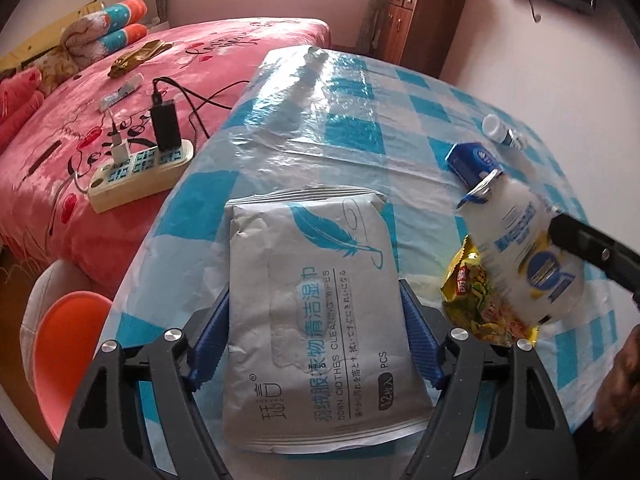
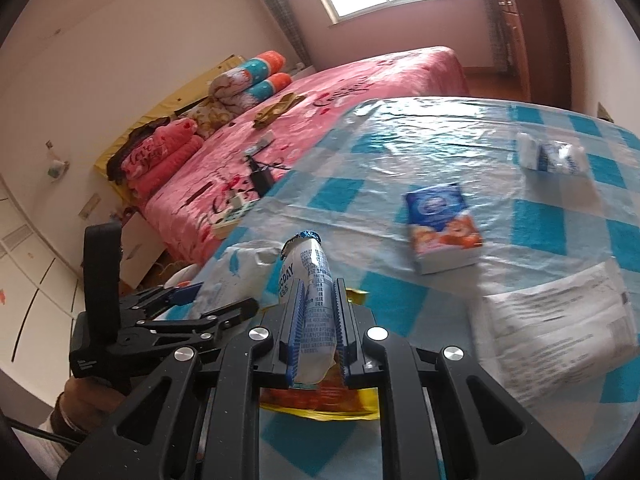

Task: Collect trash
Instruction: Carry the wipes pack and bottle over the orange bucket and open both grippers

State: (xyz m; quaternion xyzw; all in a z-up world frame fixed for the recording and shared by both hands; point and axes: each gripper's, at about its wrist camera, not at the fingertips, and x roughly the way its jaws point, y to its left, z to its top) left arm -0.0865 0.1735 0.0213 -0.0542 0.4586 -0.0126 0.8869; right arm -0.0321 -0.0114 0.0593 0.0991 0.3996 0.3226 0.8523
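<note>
A grey wipes packet (image 1: 316, 320) with a blue feather print lies lengthwise between the blue fingers of my left gripper (image 1: 314, 292), whose pads touch both long edges. In the right wrist view that gripper (image 2: 212, 300) and the packet (image 2: 240, 264) sit at the left. My right gripper (image 2: 319, 286) is shut on a white drink bottle (image 2: 312, 300) with a foil lid, held tilted just above a yellow snack wrapper (image 2: 320, 404). The left wrist view shows the same bottle (image 1: 520, 248) over the wrapper (image 1: 476, 300) to the right of the packet.
The table (image 1: 340, 120) has a blue-and-white check cloth under clear plastic. On it lie a blue carton (image 2: 440, 224), a white paper pack (image 2: 560, 320) and a small crumpled pack (image 2: 552, 156). A pink bed (image 1: 60, 168) with a power strip (image 1: 136, 172) is at the left, and an orange stool (image 1: 68, 340) stands below it.
</note>
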